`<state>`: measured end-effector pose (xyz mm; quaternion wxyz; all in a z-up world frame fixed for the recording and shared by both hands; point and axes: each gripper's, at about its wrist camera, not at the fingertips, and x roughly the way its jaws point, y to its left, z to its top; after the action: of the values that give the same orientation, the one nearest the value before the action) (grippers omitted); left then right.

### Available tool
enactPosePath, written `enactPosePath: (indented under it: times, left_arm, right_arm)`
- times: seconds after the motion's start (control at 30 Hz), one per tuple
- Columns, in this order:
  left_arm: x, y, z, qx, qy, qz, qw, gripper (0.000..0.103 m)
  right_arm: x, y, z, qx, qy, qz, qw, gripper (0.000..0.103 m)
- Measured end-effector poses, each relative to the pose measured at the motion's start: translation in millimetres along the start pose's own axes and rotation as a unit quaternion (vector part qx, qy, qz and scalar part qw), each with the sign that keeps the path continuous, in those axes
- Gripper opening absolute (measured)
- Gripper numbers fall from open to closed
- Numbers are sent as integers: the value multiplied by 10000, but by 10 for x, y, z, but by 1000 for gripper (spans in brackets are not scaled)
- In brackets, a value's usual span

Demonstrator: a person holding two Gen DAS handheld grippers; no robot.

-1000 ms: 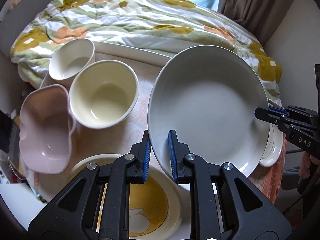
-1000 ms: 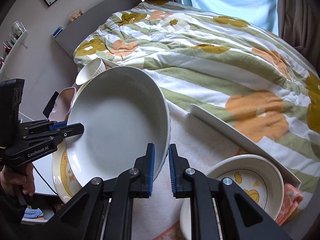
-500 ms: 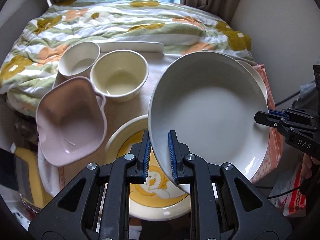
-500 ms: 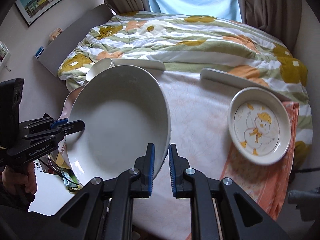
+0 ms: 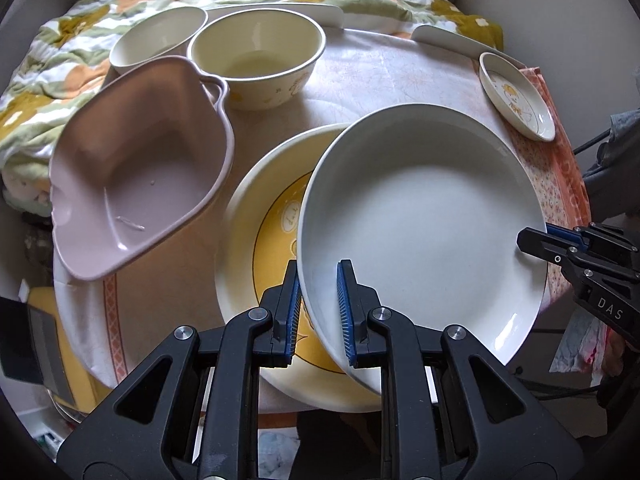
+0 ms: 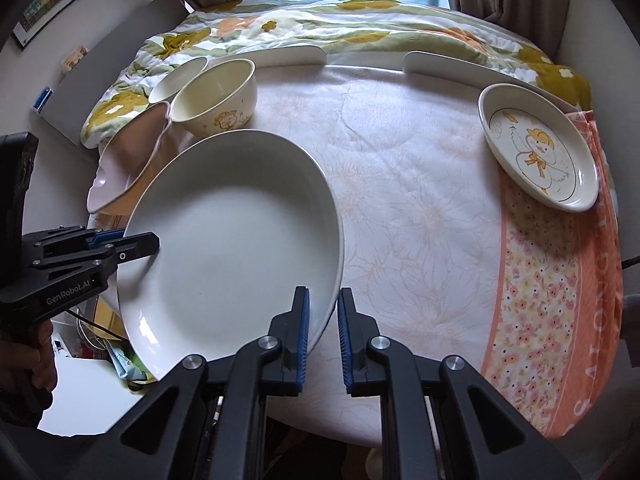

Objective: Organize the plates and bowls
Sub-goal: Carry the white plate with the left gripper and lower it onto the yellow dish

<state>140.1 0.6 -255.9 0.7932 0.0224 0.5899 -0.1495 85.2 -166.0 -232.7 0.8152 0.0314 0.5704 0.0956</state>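
A large white plate (image 5: 420, 220) is held by both grippers, tilted above a yellow-patterned plate (image 5: 272, 216) on the table. My left gripper (image 5: 318, 312) is shut on its near left rim. My right gripper (image 6: 322, 336) is shut on the opposite rim of the same plate (image 6: 236, 256). The right gripper also shows in the left wrist view (image 5: 532, 240). A pink handled bowl (image 5: 136, 184), a cream bowl (image 5: 256, 60) and a smaller white bowl (image 5: 156, 40) stand at the left. A small duck plate (image 6: 540, 156) sits at the far right.
The table has a pale floral cloth (image 6: 400, 184) with an orange border strip (image 6: 560, 288) on the right. A flowered quilt (image 6: 360, 24) lies behind it. Two white curved rails (image 6: 460, 68) edge the table's back.
Both grippers have carried the white plate back and down, toward the near left of the table, over the yellow-patterned plate. The duck plate it covered is now uncovered at the far right.
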Motion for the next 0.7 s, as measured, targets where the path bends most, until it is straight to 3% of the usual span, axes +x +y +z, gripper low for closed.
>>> enactPosePath:
  times: [0.57, 0.7]
  left_arm:
    - [261, -75, 16, 181, 175, 476, 9986, 15]
    - [265, -156, 19, 458, 142, 838, 9953, 15]
  right_arm:
    - [3, 100, 18, -145, -121, 26, 9998, 13]
    - [15, 120, 15, -188, -111, 2, 9998, 13]
